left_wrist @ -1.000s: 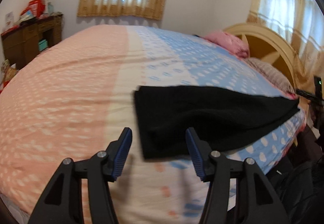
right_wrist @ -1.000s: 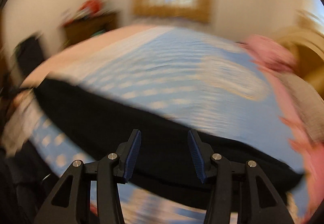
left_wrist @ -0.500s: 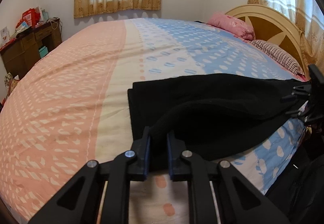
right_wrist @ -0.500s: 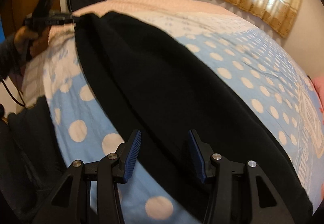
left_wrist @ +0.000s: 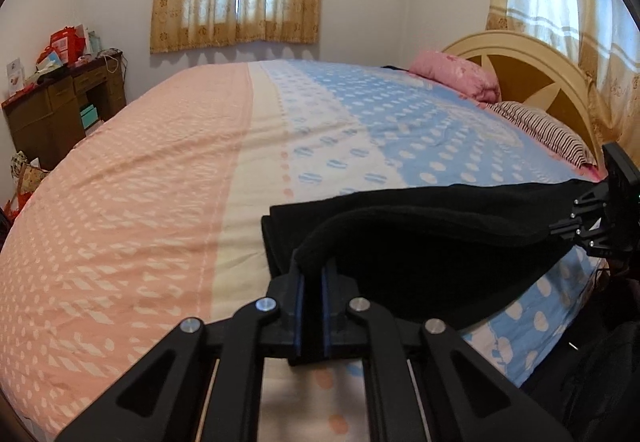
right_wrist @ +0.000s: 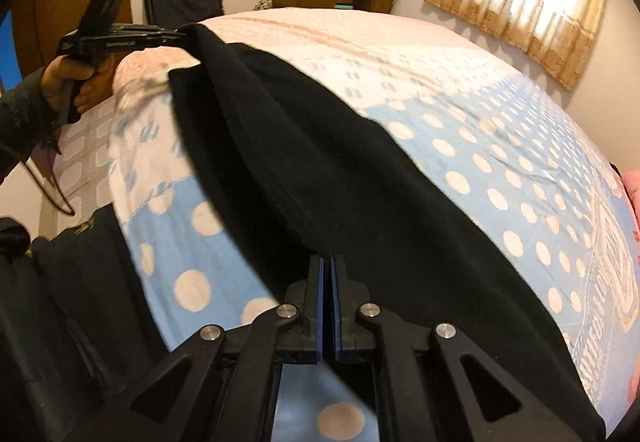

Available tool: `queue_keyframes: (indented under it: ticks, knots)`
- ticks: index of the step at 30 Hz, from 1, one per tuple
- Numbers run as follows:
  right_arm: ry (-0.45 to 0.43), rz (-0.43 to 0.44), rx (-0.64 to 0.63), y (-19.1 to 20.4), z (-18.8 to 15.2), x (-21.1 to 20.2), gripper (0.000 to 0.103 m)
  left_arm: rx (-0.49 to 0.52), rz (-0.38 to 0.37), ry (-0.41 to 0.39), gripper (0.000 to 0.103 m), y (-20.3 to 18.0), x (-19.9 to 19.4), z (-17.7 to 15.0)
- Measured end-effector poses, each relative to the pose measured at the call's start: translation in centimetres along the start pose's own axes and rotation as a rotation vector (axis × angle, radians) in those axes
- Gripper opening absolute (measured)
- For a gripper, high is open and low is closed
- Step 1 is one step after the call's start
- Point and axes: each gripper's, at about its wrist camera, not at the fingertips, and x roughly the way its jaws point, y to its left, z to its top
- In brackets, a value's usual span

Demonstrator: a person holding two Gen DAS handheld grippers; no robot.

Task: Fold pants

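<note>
Left claw [left_wrist: 311,274] closed on the pants [left_wrist: 420,242], low centre of the left view: a fold of black cloth is pinched between the blue pads and pulled up off the bed [left_wrist: 160,182]. Right claw [right_wrist: 326,270] also closed, pads nearly together, on the near edge of the pants [right_wrist: 320,170] at bottom centre of the right view.

Pants lie as a long black strip along the near edge of the bed, over the blue polka-dot part of the sheet, one end reaching the white and pink part. Cloth is lifted at both gripped ends and sags between them.

Cross-views: right claw [left_wrist: 576,230] shows at the right edge of the left view with cloth drawn to its tip. Left claw [right_wrist: 182,32] shows upper left in the right view, hand [right_wrist: 74,84] on its handle, pants corner hanging from the tip.

Pink pillow [left_wrist: 456,78] and striped pillow [left_wrist: 548,130] by the headboard [left_wrist: 532,70], upper right of the left view, well apart from the pants.
</note>
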Motion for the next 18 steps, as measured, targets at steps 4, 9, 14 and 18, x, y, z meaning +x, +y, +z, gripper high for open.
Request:
queue_keyframes:
  ticks: [4, 9, 14, 18]
  knots:
    - [0.057, 0.013, -0.007, 0.9, -1.6, 2.2, 0.003, -0.007, 0.003, 0.039, 0.007, 0.2, 0.6, -1.9]
    - [0.054, 0.04, 0.019, 0.8, -2.1, 2.2, 0.003, -0.03, -0.003, 0.038, 0.007, 0.2, 0.5, -3.0]
    - [0.079, 0.035, -0.003, 0.8, -2.4, 2.8, 0.004, -0.029, -0.008, 0.031, 0.009, 0.0, 0.2, -2.8]
    - [0.084, 0.071, 0.025, 0.1, -2.1, 3.2, 0.015, -0.037, 0.041, 0.055, 0.025, 0.7, 0.8, -3.1]
